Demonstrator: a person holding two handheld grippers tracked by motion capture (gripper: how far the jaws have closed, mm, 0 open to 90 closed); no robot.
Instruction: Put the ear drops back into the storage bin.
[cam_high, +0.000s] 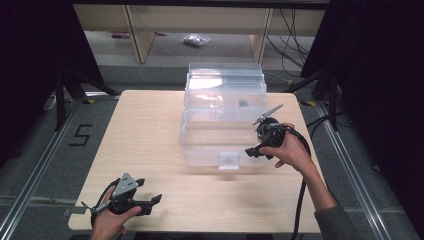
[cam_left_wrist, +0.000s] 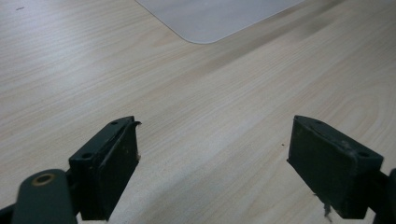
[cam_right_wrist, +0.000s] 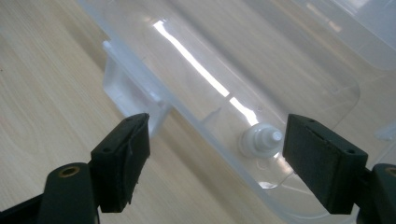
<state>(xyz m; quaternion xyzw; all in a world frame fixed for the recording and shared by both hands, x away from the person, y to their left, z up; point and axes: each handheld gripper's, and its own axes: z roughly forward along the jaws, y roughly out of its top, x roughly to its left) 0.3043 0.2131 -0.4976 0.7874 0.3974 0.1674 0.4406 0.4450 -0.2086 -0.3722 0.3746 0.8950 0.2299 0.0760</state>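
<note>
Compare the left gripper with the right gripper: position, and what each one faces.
The left gripper sits near the table's front edge, over bare wood; the right gripper is up beside the clear plastic box. The left points at tabletop, the right at the box's wall. Both are open and hold nothing.

A bin (cam_high: 224, 117) sits on the desk (cam_high: 145, 130), toward its far middle, with its latch (cam_high: 229, 161) on the near side. The right gripper (cam_high: 256, 151) hangs just beside the bin's near right corner, jaws apart. The left gripper (cam_high: 150, 192) is well apart from it, over the desk's near left corner (jaws apart too). Behind the desk, a bag (cam_high: 196, 40) lies on the floor.
</note>
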